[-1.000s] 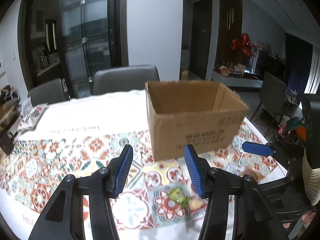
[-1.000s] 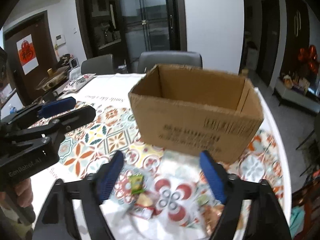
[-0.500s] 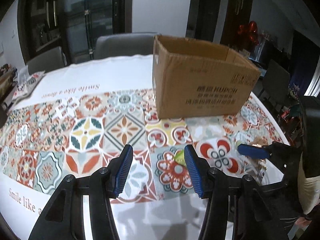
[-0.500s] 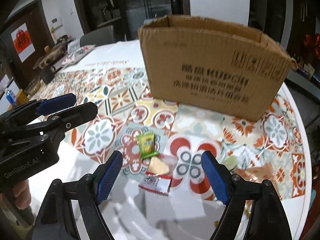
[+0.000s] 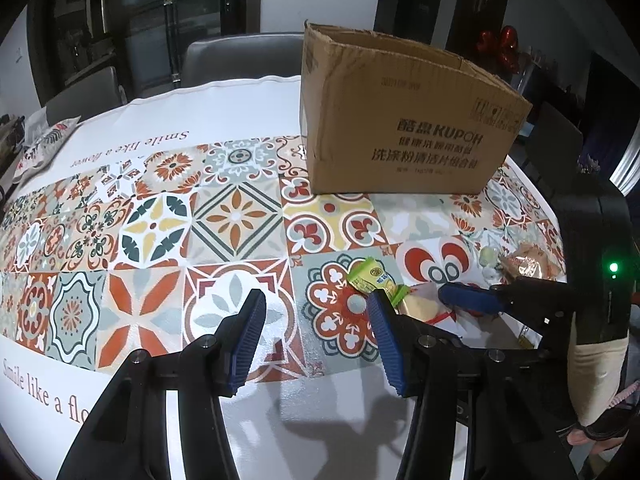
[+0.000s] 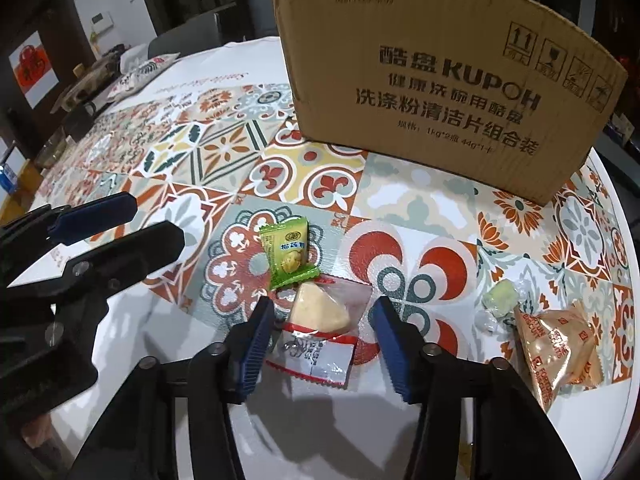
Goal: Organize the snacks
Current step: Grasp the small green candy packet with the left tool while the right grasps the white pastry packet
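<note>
An open cardboard box [image 5: 404,120] [image 6: 440,76] stands on the patterned tablecloth. In front of it lie a green snack packet [image 6: 287,252] [image 5: 370,276], a clear packet with a pale wedge and red-white label [image 6: 320,332] [image 5: 420,308], a small pale-green candy [image 6: 498,294] [image 5: 489,255] and a brown biscuit packet [image 6: 556,346] [image 5: 526,266]. My right gripper [image 6: 324,340] is open, its fingers either side of the clear packet, low over the table. My left gripper [image 5: 316,336] is open and empty, left of the snacks.
Grey chairs [image 5: 236,60] stand behind the round table [image 5: 240,420]. A patterned pouch [image 5: 44,144] lies at the far left edge. The table edge curves close behind the biscuit packet on the right.
Both grippers have dropped lower and closer to the table. The right gripper now straddles the clear packet. The box looms larger in both views.
</note>
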Motion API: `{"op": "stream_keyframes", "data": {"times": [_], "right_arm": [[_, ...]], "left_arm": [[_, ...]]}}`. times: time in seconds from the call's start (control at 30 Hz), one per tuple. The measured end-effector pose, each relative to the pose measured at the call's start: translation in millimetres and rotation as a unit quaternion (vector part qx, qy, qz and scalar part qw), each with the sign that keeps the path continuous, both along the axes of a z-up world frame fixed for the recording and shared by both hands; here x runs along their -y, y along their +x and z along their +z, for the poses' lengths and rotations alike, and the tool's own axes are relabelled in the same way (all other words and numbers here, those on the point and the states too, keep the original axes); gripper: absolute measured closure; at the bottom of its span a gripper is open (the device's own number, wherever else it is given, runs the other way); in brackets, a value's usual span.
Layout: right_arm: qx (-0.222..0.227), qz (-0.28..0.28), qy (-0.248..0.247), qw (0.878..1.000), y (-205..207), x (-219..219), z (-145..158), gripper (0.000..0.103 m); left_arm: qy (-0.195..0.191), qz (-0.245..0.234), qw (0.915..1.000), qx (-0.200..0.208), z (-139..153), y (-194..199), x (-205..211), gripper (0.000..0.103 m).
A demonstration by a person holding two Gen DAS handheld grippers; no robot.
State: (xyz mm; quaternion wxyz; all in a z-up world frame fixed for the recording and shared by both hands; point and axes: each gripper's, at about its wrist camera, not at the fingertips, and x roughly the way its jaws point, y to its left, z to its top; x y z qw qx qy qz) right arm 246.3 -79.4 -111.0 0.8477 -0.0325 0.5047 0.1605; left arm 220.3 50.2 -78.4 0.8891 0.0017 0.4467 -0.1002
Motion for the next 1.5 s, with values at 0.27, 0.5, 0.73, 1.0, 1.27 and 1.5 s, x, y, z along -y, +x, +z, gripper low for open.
{"op": "stream_keyframes", "data": {"times": [0.27,0.5,0.73,1.0,1.27,1.5], "right_arm": [[0.008,0.005,-0.027,1.000,2,-9,-6,0.062],[0.014,-0.002,-0.015,1.000,2,1,-5,0.067],[0.021,-0.030,0.015,0.999,-1,26,5,0.067],[0.029,-0.068,0.039,0.997,11,55,14,0.067],[0.041,-0.071,0.033,0.996,16,65,19,0.067],[0.038,-0.068,0.034,0.996,18,65,16,0.067]], "left_arm": [[-0.003,0.000,0.9999,-0.011,-5,1,0,0.051],[-0.004,-0.002,0.9999,-0.015,-7,1,5,0.051],[-0.015,-0.004,0.9996,-0.025,-9,8,20,0.051],[-0.032,0.006,0.9981,-0.053,-20,26,38,0.056],[-0.056,0.039,0.9933,-0.093,-41,45,47,0.061],[-0.050,0.039,0.9941,-0.089,-42,50,50,0.080]]}}
